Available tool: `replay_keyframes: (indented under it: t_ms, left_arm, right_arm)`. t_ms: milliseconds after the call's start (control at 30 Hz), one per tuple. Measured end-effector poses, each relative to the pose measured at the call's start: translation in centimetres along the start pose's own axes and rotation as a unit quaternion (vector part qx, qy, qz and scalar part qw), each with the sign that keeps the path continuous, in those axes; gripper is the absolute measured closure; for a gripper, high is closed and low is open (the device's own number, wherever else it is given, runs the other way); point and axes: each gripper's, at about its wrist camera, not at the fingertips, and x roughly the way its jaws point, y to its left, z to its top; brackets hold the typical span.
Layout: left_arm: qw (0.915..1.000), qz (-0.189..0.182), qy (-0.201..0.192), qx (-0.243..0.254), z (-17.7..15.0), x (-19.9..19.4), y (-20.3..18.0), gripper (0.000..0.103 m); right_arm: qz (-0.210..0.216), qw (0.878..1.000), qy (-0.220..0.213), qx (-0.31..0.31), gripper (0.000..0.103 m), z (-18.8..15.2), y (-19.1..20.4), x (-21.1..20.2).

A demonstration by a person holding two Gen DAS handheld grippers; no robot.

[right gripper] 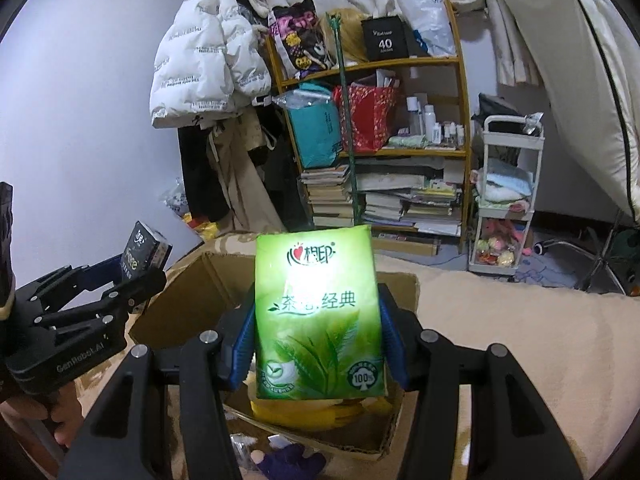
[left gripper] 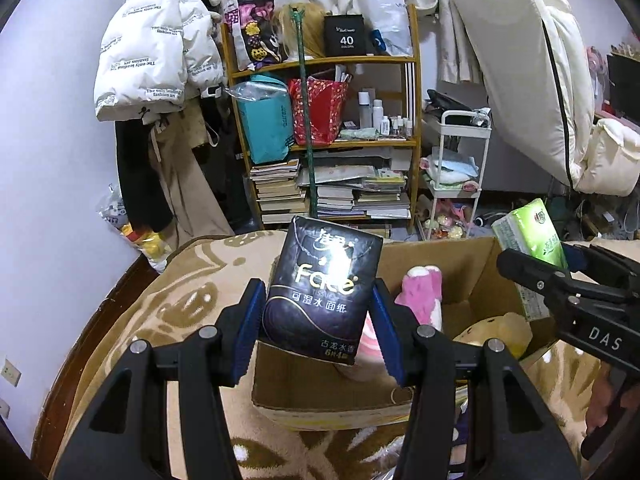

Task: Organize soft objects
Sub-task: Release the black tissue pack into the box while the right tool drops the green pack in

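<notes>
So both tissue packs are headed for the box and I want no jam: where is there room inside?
Cardboard box: bare floor between the pink plush and the far right wall. Crowded near: pink plush under the black tissue pack, yellow plush under the green tissue pack.

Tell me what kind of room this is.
Most likely a cluttered bedroom. A patterned blanket covers what looks like a bed, a white puffer jacket hangs on the wall, and a wooden shelf holds bags, bottles and stacked books.
</notes>
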Motion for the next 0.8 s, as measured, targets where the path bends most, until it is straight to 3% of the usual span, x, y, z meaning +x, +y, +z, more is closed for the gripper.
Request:
replay_keyframes:
  t_ms: [467, 600, 800]
  left_arm:
    - [0.9997, -0.001, 0.023, -0.001, -0.6, 1.4, -0.2, 0.051]
    - [0.9995, 0.0, 0.03, -0.004, -0.9, 1.4, -0.1, 0.048]
    - [0.9995, 0.011, 0.029, 0.004, -1.2, 0.4, -0.1, 0.035]
  right_arm:
    - [-0.008, 0.999, 0.042, 0.009, 0.043, -1.2, -0.8, 2.0]
    - [0.002, 0.999, 0.047, 0.015, 0.03, -1.5, -1.0, 2.1]
    - [-0.001, 0.999, 0.047, 0.003, 0.013, -1.7, -0.9, 1.6]
